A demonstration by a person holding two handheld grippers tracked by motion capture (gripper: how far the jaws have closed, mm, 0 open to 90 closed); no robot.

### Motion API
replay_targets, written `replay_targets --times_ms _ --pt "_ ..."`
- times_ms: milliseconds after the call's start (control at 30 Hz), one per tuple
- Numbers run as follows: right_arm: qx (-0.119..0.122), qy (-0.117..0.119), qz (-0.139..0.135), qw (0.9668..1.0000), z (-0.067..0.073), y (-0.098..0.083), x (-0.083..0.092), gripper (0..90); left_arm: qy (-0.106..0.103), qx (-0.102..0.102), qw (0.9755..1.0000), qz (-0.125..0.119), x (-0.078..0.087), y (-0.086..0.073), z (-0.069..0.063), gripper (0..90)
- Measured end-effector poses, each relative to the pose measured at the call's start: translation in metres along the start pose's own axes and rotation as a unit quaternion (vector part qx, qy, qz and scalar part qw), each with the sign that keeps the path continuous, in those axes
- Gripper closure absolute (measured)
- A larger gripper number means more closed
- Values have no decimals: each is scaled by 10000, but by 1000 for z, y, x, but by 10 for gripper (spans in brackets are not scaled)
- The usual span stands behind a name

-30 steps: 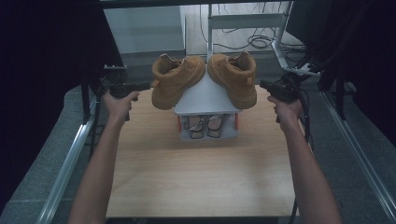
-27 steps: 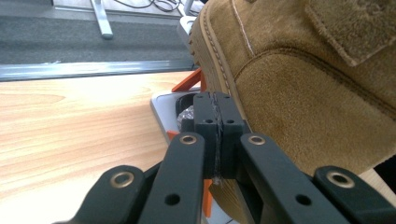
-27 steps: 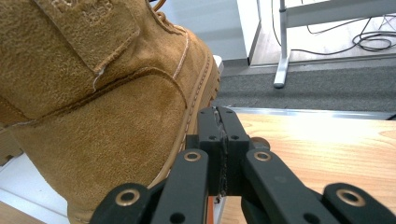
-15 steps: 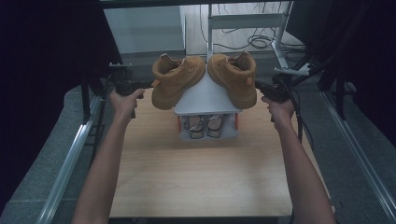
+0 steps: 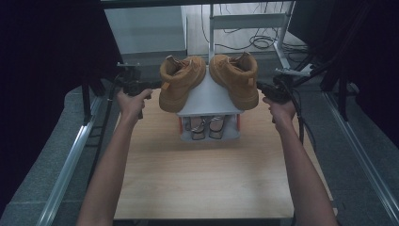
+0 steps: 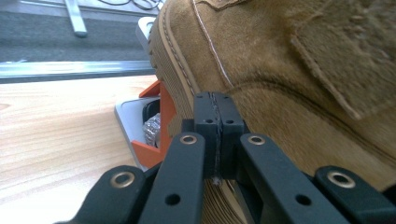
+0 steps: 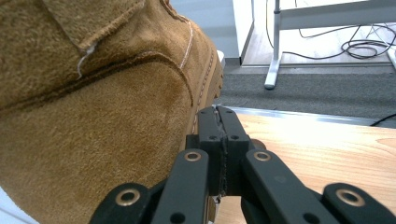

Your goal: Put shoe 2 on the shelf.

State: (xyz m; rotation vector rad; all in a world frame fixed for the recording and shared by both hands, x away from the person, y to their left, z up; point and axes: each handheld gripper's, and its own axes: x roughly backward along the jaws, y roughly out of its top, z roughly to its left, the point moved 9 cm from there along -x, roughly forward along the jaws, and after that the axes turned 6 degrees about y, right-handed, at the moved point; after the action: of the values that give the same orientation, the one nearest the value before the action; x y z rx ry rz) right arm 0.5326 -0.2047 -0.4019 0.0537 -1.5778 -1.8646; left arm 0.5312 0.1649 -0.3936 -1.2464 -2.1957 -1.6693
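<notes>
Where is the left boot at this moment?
In the high view, the left boot leans on the left slope of the white stand, beside the left tongs.

Left boot (image 6: 289, 74) cut off by the top and right edges just past the closed left tongs (image 6: 215, 105). Right boot (image 7: 93, 107) cut off at top and left beside the right tongs (image 7: 219, 116). Shiny things (image 5: 207, 128) under the white stand (image 5: 209, 96), between both tongs, too small to identify.
</notes>
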Motion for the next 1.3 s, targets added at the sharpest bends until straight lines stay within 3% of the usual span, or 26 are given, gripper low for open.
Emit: replay_targets --times_ms 167,300,400,500,700,967,1233,1267,1300 --pt "53 31 18 10000 3 0 -1 891 -82 66 9999 22 0 0 -1 898" --pt "38 36 2 10000 4 0 -2 891 -378 168 9991 1 0 2 -8 898" --pt "28 79 10 10000 7 -1 -4 891 -227 -105 9996 96 -7 1 -20 898" --pt "93 98 55 9999 12 -2 -7 891 -193 -199 9995 116 -13 2 -29 897" --pt "138 85 65 9998 16 -3 -9 891 -326 -57 9993 153 -22 1 -39 897" --pt "173 32 59 9998 19 -4 -10 892 -217 -28 9997 134 -28 2 -41 897" --pt "263 -108 53 9996 21 -4 -10 893 -257 2 9996 130 -31 2 -44 898" --pt "269 -83 64 9996 22 -4 -10 893 -285 19 9995 132 -32 2 -45 898" --pt "234 88 131 9996 26 -5 -11 893 -280 12 9995 133 -32 2 -45 897"
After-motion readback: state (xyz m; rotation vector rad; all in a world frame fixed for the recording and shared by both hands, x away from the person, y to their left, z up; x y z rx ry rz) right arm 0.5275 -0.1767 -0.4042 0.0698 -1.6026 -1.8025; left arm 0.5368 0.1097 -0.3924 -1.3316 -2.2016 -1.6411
